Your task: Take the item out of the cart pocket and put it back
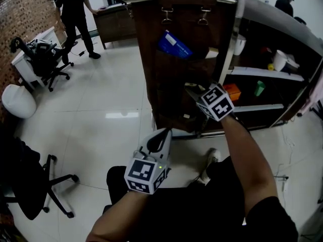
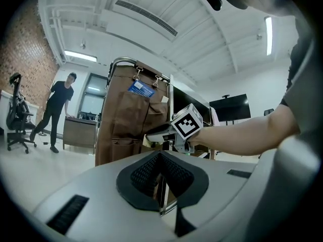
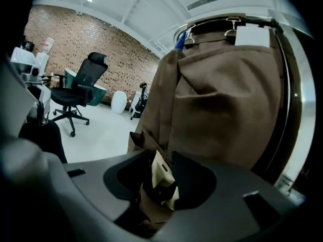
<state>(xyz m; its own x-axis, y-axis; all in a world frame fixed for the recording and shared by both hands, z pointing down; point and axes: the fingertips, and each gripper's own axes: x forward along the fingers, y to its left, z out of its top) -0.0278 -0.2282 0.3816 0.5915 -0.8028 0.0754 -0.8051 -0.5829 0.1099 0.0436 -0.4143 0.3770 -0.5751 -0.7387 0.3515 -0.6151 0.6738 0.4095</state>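
Observation:
A brown fabric bag (image 1: 174, 92) with pockets hangs on the end of a metal cart. A blue item (image 1: 174, 45) sticks out of an upper pocket. My right gripper (image 1: 192, 93) reaches into a lower pocket (image 3: 137, 141). Its jaws (image 3: 161, 180) stand open on either side of a cream packet (image 3: 162, 170) that sits in that pocket, with dark gaps beside it. My left gripper (image 1: 160, 137) hangs lower and nearer to me, apart from the bag, pointing level at it. Its pads (image 2: 160, 183) meet in a thin line with nothing held.
The cart's side shelves (image 1: 262, 74) hold an orange box (image 1: 232, 91), a green cup (image 1: 259, 88) and white containers (image 1: 280, 60). A person in black (image 1: 74, 14) stands at the back left by a desk (image 1: 116, 21). Office chairs (image 1: 45, 59) and a white stool (image 1: 17, 101) stand left.

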